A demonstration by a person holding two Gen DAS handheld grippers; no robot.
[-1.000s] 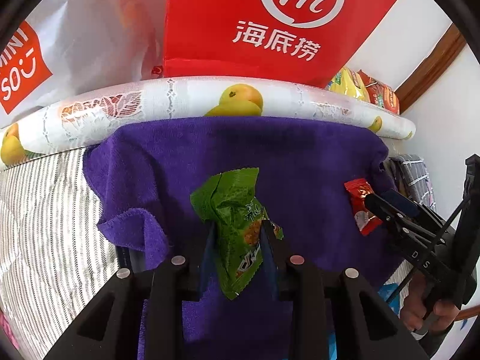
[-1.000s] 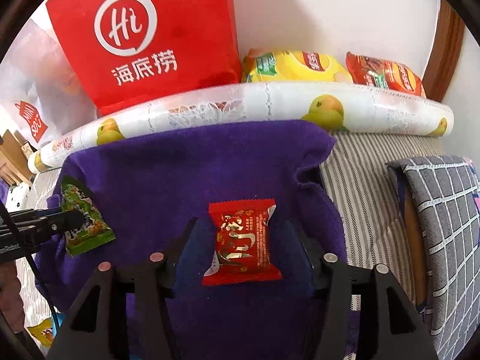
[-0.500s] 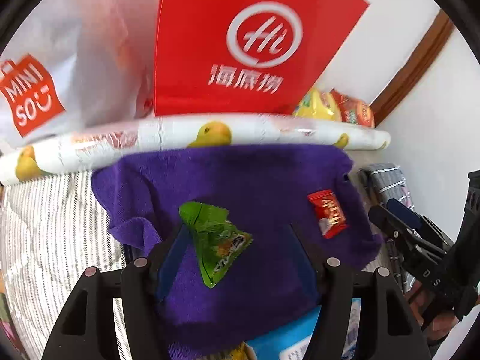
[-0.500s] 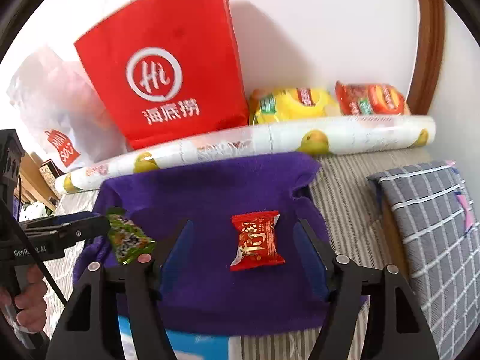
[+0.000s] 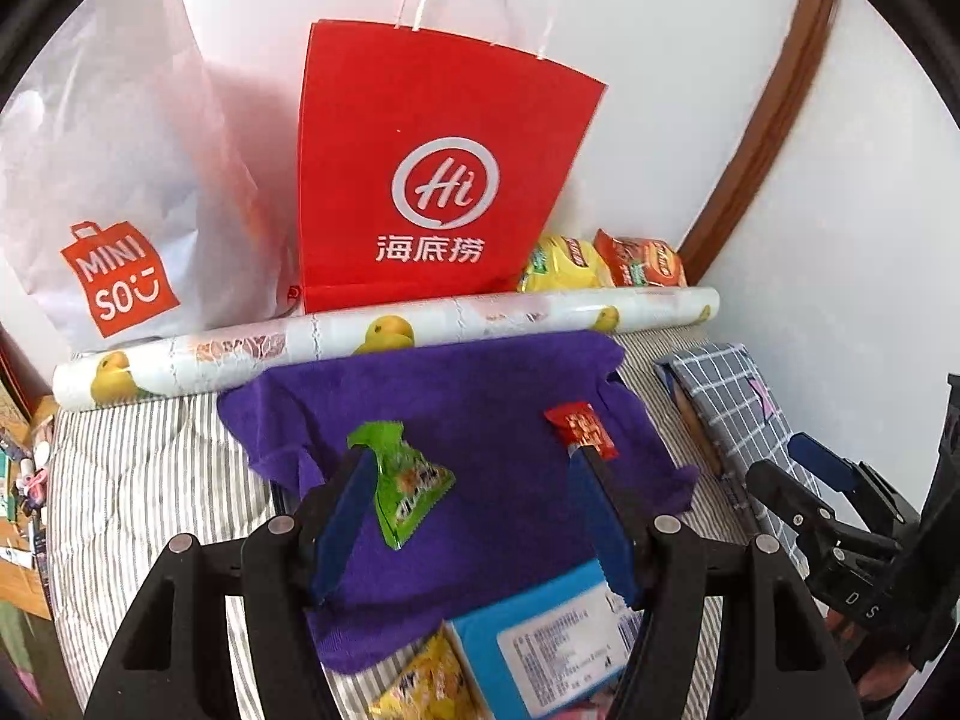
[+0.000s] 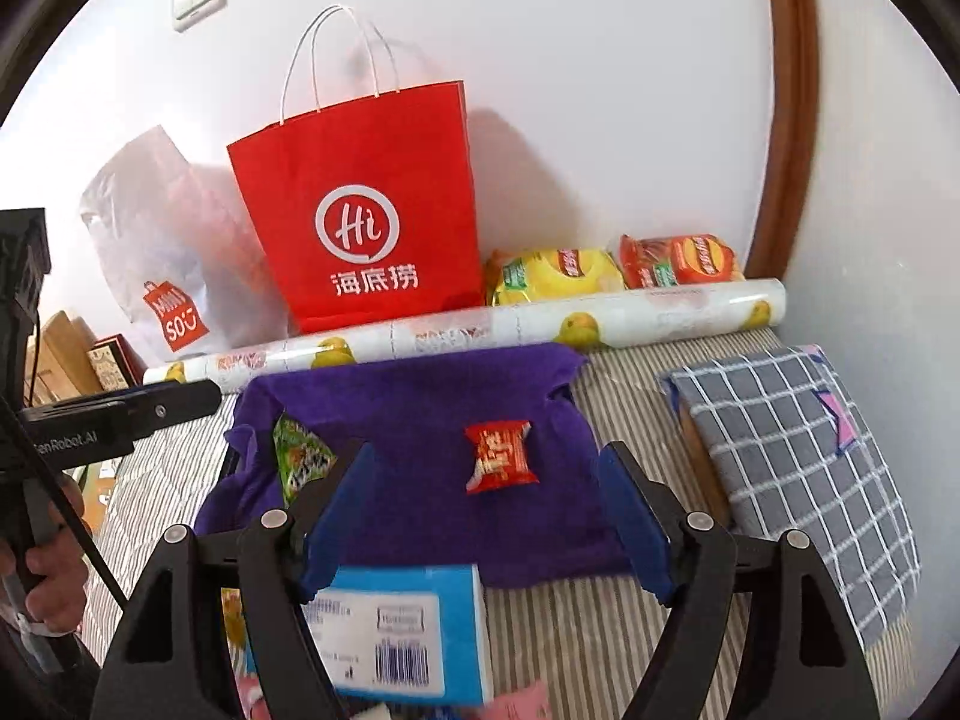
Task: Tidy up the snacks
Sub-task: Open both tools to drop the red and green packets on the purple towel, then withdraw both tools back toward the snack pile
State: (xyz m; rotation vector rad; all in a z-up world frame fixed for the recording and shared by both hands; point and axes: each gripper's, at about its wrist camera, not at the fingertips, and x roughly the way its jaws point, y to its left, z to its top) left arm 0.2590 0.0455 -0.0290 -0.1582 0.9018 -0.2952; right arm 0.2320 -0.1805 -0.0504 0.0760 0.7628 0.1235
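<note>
Left gripper (image 5: pixel 468 462): jaws apart and holding nothing, after opening a moment ago; the green packet shows beside its left finger, lying loose on the cloth.
Right gripper (image 6: pixel 486 480): jaws wide apart, having just been opening further; nothing is gripped, and the red packet lies on the cloth in the gap, clear of both fingers.
Green packet (image 5: pixel 403 483): crumpled, on the left part of the purple cloth; in the right wrist view (image 6: pixel 298 457) the left finger covers its lower end.
Red packet (image 6: pixel 501 456): flat on the right part of the cloth; in the left wrist view (image 5: pixel 581 429) the right fingertip hides its lower end.
Purple cloth (image 6: pixel 420 480): spread over a striped bed cover (image 6: pixel 600 630), with its edges rumpled.
Blue box (image 6: pixel 396 630): at the near edge of the cloth, partly behind the gripper frame; its label print is too small to read.
Yellow packet (image 5: pixel 426 684): beside the blue box, cut off by the bottom edge.
Red paper bag (image 6: pixel 360 216): upright against the wall; its contents cannot be seen.
White plastic bag (image 5: pixel 120 198): left of the red bag, contents blurred.
Patterned roll (image 6: pixel 540 324): lying behind the cloth.
Chip bags, yellow (image 6: pixel 555 273) and red (image 6: pixel 681 258): behind the roll, lower parts hidden.
Checked pillow (image 6: pixel 798 468): to the right of the cloth.
Person's hand (image 6: pixel 54 576): on the left gripper's handle, cut off at the edge.
</note>
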